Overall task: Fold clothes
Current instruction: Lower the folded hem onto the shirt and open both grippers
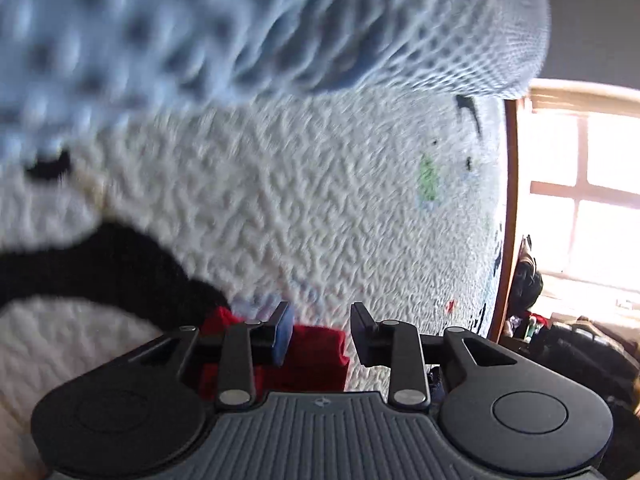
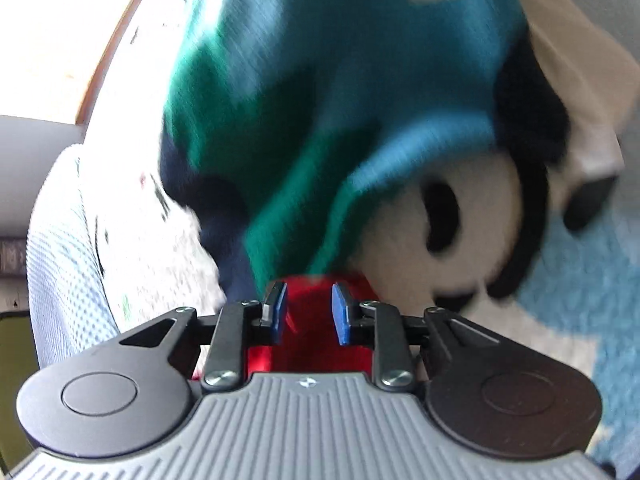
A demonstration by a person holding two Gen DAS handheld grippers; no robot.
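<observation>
In the right wrist view a colour-block garment [image 2: 320, 100] in teal, green and navy lies bunched just ahead of my right gripper [image 2: 308, 316]. A red piece of cloth [image 2: 308, 344] sits in the gap between its blue pads [image 2: 340, 318], which stand apart from it, so this gripper is open. In the left wrist view my left gripper [image 1: 320, 334] is also open. The same red cloth [image 1: 316, 356] lies under and between its fingers, loose. Both views are blurred.
Everything rests on a white fleece blanket [image 1: 300, 200] with black panda markings [image 2: 440, 208]. A pale blue dotted fabric [image 1: 200, 28] fills the top of the left view. Beige cloth [image 2: 568, 60] lies at the far right. A wooden edge [image 1: 506, 220] and bright window [image 1: 580, 192] lie beyond.
</observation>
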